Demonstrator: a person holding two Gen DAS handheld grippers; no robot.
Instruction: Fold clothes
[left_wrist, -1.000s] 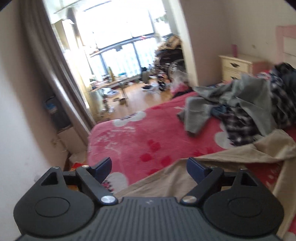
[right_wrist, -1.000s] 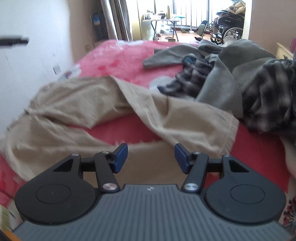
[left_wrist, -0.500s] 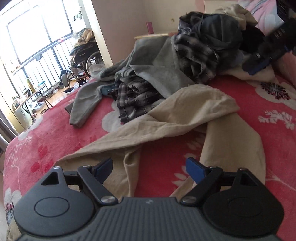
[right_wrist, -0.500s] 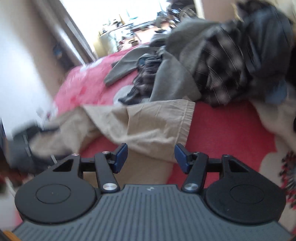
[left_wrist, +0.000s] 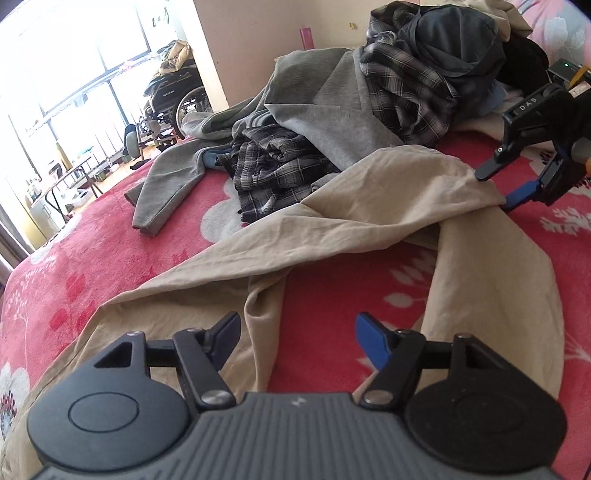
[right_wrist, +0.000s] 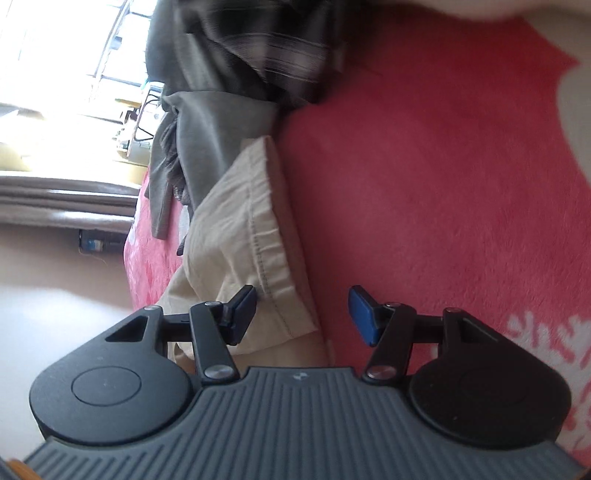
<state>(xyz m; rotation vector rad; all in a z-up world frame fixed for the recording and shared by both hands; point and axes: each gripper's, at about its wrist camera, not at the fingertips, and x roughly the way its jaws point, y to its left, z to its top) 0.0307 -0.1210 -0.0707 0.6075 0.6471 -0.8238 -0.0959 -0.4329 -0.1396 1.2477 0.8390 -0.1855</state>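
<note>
Beige trousers (left_wrist: 343, 221) lie spread and twisted across the red flowered bedspread (left_wrist: 110, 236). My left gripper (left_wrist: 297, 341) is open, low over the trousers' near part, with one leg running past its left finger. My right gripper (left_wrist: 496, 186) shows at the right of the left wrist view, open, rolled on its side, its fingers at the far hem of the trousers. In the right wrist view that gripper (right_wrist: 301, 314) is open around the stitched hem (right_wrist: 266, 266), which lies by the left finger.
A heap of grey and plaid clothes (left_wrist: 369, 96) covers the far side of the bed. A grey sleeve (left_wrist: 162, 188) trails left. Beyond stand a wheelchair (left_wrist: 173, 96), a bright window and a wall.
The right gripper has rolled sideways and dropped down to the trousers' hem. The left gripper swung from the window side to face the clothes, then edged closer.
</note>
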